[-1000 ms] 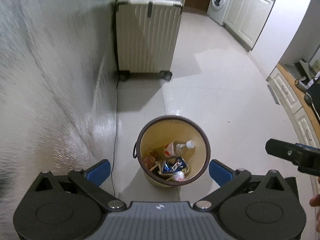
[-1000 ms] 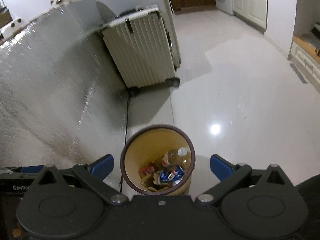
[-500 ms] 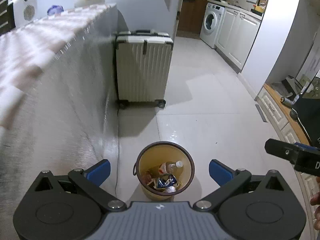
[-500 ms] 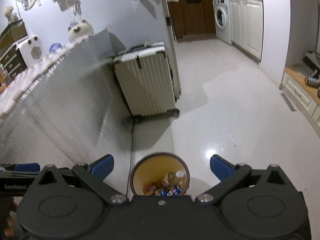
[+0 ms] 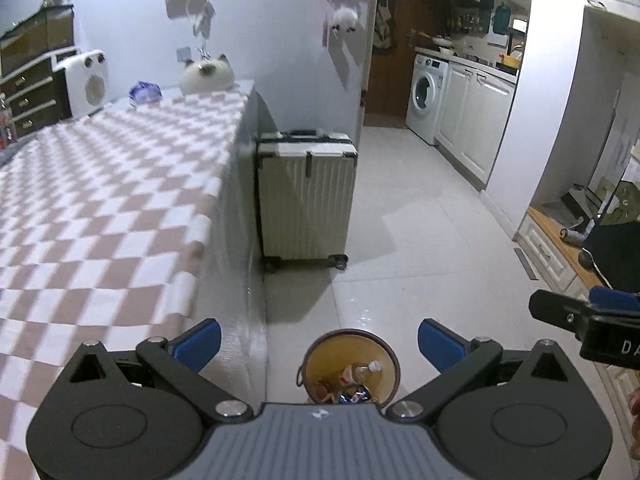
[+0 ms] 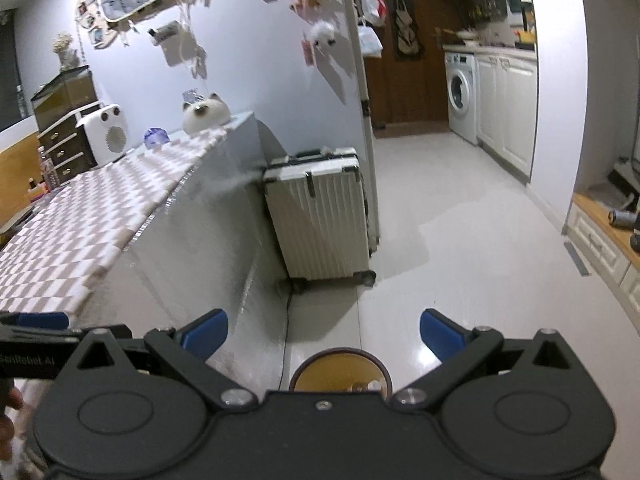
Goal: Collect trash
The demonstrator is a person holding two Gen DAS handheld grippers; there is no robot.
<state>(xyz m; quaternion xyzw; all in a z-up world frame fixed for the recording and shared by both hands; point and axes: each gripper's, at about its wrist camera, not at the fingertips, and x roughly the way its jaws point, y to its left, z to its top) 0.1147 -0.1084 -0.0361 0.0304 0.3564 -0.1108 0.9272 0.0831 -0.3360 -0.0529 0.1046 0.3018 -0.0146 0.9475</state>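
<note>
Trash bin on the floor already holds a bottle and wrappers, both my left gripper and right gripper spread wide and empty, so I'd guess collecting's basically done.

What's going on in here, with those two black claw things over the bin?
A person is holding a two-finger gripper in each hand to collect trash. At this moment the left gripper and the right gripper are both open and empty, held above a round trash bin that stands on the floor beside a table with a checkered cloth. The bin already holds a plastic bottle and some crumpled wrappers. A pale suitcase stands farther back.
</note>
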